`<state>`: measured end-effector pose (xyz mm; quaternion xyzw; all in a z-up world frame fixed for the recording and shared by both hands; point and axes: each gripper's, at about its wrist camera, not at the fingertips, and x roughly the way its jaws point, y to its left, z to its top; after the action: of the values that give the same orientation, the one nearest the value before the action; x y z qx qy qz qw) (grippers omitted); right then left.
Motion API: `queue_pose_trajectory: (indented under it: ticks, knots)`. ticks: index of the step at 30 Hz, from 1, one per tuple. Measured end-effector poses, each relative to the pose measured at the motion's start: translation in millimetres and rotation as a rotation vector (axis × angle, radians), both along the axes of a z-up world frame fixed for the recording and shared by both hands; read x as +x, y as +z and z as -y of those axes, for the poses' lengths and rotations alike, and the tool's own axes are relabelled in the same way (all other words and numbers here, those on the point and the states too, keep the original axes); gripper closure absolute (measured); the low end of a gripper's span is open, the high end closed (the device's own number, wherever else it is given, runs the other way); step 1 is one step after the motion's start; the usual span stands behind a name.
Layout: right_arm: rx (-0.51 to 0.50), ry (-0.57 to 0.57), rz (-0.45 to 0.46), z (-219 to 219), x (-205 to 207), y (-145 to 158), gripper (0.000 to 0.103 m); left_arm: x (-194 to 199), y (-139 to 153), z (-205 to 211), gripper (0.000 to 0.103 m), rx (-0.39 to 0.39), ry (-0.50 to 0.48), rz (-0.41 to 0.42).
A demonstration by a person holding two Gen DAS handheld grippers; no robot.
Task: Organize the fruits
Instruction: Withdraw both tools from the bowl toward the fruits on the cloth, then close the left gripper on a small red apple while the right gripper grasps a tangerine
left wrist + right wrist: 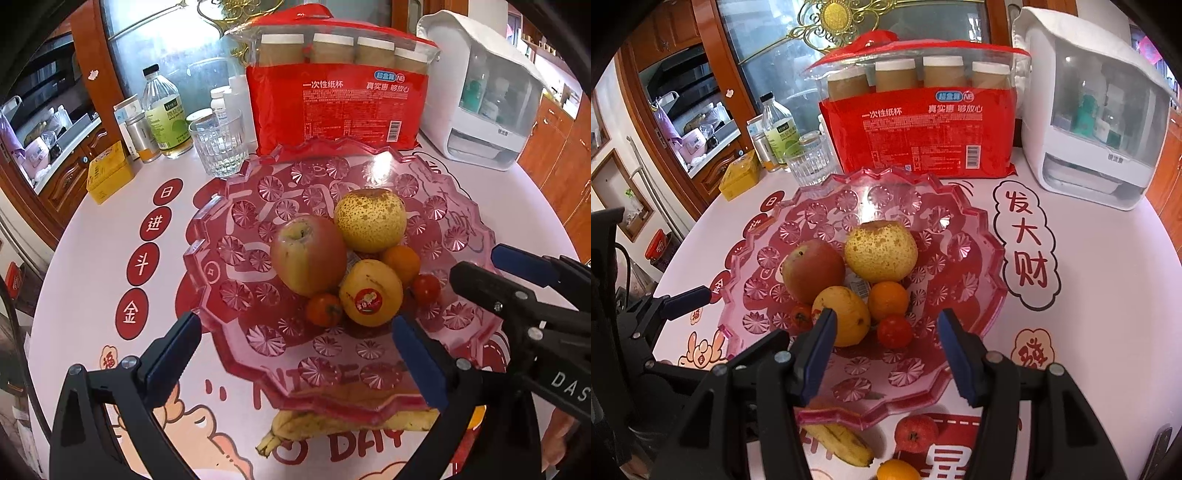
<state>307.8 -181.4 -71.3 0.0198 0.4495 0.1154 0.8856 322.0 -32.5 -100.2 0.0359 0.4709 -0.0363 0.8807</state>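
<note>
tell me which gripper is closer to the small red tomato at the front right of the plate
Right. The right gripper hangs open just in front of that tomato, its fingers straddling it. The left gripper is open further left, nearer the other tomato.

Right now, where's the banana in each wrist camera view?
Left wrist: the banana lies at bottom centre, partly under the pink plate's near rim.
Right wrist: the banana lies at bottom, left of centre, below that rim.
Shared landmark: the red paper cup pack behind the plate.
</note>
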Motion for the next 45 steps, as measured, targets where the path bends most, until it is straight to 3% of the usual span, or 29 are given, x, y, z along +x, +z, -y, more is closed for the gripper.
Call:
queue_pose_trajectory:
  ticks: [17,26,33,45]
  knots:
    - [0.027,-0.015,0.123,9.2,-68.3,52.8,0.046,-59.1,54.8,-33.4,0.001,-0.062,-0.014,0.085]
    - [0.056,-0.035,0.167,10.9,-116.8,58.4,0.046,-108.6,70.3,-32.2,0.001,-0.076,-0.031,0.158]
    - [0.067,-0.068,0.172,24.3,-148.7,50.2,0.046,-139.0,65.1,-9.4,0.001,-0.090,-0.062,0.188]
    - [-0.010,-0.219,0.161,71.2,-162.5,24.4,0.046,-148.4,15.0,40.8,0.001,-0.070,-0.113,0.120]
